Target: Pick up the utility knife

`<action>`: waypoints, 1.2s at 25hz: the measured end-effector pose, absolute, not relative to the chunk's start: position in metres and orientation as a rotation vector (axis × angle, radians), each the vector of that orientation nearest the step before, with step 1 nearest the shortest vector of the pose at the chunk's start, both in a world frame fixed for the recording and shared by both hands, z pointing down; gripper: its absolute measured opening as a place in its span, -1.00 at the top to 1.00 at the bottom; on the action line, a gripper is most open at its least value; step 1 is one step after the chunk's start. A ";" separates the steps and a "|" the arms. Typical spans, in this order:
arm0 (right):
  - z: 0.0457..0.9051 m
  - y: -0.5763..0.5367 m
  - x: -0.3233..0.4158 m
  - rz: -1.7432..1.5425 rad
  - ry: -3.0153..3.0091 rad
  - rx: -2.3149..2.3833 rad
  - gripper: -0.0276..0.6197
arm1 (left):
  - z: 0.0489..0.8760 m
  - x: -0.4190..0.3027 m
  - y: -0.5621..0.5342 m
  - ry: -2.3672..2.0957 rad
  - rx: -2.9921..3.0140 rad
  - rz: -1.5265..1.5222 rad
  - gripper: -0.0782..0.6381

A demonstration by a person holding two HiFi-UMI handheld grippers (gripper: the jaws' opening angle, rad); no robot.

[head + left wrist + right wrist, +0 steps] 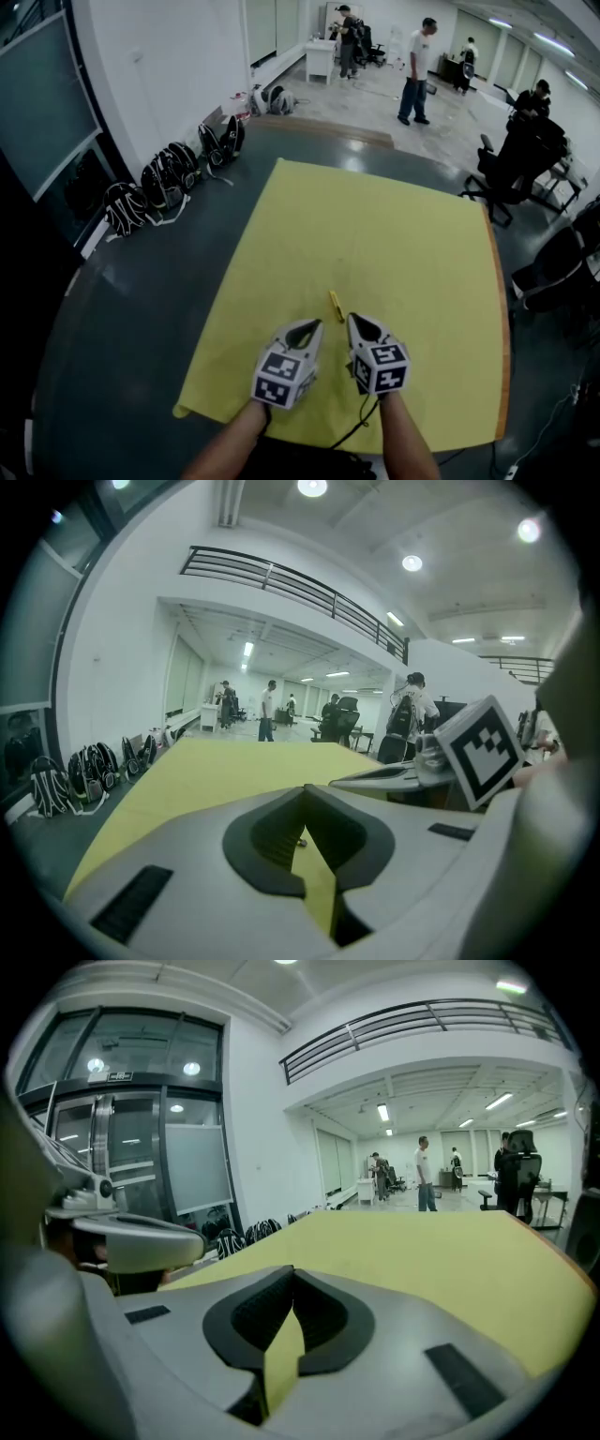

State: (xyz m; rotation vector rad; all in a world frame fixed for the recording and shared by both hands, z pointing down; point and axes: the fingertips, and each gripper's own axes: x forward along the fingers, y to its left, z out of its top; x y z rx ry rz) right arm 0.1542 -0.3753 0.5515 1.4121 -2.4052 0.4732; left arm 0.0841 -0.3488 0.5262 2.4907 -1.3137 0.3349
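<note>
Head view: utility knife at 12 o'clock, just beyond left hand-held gripper and right hand-held gripper, both closed, empty; long axis 11-to-5 o'clock.

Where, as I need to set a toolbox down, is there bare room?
Most of the yellow mat is bare: everything beyond the utility knife to the far edge. The dark tabletop left of it is free up to the bags. Crowded only at the left gripper and right gripper.

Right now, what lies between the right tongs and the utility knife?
Only a bare strip of yellow cloth. The head view shows the utility knife just ahead-left of the right tongs.
</note>
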 end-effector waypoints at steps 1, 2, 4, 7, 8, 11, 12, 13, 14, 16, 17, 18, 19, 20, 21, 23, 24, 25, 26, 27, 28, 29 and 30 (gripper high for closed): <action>0.561 -0.381 0.153 0.476 -2.382 1.404 0.88 | 0.530 0.083 -0.350 -1.315 2.482 0.341 0.76; 0.571 -0.386 0.153 0.478 -2.362 1.400 0.88 | 0.535 0.081 -0.351 -1.316 2.474 0.346 0.76; 0.587 -0.397 0.151 0.485 -2.331 1.394 0.88 | 0.542 0.078 -0.355 -1.317 2.459 0.353 0.76; 0.607 -0.411 0.145 0.508 -2.309 1.376 0.70 | 0.548 0.074 -0.361 -1.319 2.438 0.359 0.76; 0.612 -0.415 0.143 0.512 -2.299 1.369 0.62 | 0.549 0.072 -0.362 -1.322 2.432 0.361 0.76; 0.630 -0.426 0.137 0.512 -2.256 1.351 0.48 | 0.550 0.063 -0.368 -1.333 2.413 0.364 0.76; 0.637 -0.429 0.136 0.515 -2.241 1.345 0.46 | 0.551 0.061 -0.370 -1.336 2.407 0.364 0.76; 0.644 -0.432 0.136 0.518 -2.226 1.339 0.41 | 0.553 0.059 -0.372 -1.339 2.401 0.363 0.76; 0.651 -0.434 0.137 0.522 -2.213 1.332 0.38 | 0.555 0.058 -0.373 -1.343 2.394 0.362 0.76; 0.663 -0.438 0.137 0.540 -2.187 1.316 0.37 | 0.558 0.056 -0.374 -1.349 2.381 0.361 0.76; 0.668 -0.439 0.137 0.551 -2.172 1.306 0.37 | 0.559 0.056 -0.375 -1.349 2.374 0.361 0.76; 0.673 -0.440 0.138 0.560 -2.153 1.298 0.37 | 0.561 0.055 -0.376 -1.349 2.368 0.362 0.76; 0.678 -0.441 0.138 0.566 -2.132 1.295 0.37 | 0.563 0.055 -0.376 -1.346 2.362 0.362 0.76; 0.683 -0.442 0.140 0.567 -2.111 1.296 0.37 | 0.565 0.056 -0.376 -1.343 2.358 0.363 0.76; 0.686 -0.442 0.141 0.564 -2.096 1.299 0.37 | 0.566 0.056 -0.375 -1.340 2.355 0.364 0.76; 0.688 -0.443 0.142 0.549 -2.079 1.302 0.37 | 0.567 0.057 -0.375 -1.336 2.350 0.364 0.76; 0.689 -0.442 0.142 0.547 -2.064 1.299 0.37 | 0.568 0.057 -0.375 -1.335 2.347 0.363 0.76; 0.689 -0.440 0.142 0.548 -2.046 1.295 0.38 | 0.568 0.057 -0.374 -1.334 2.346 0.361 0.76; 0.688 -0.439 0.141 0.544 -2.035 1.290 0.38 | 0.569 0.057 -0.374 -1.334 2.344 0.359 0.76; 0.686 -0.438 0.140 0.535 -2.030 1.287 0.38 | 0.570 0.057 -0.374 -1.334 2.343 0.358 0.76; 0.686 -0.438 0.139 0.525 -2.024 1.283 0.40 | 0.570 0.056 -0.374 -1.335 2.341 0.356 0.76; 0.685 -0.438 0.138 0.512 -2.020 1.276 0.41 | 0.570 0.055 -0.374 -1.335 2.339 0.354 0.76; 0.683 -0.439 0.136 0.496 -2.019 1.266 0.42 | 0.569 0.054 -0.374 -1.335 2.338 0.351 0.76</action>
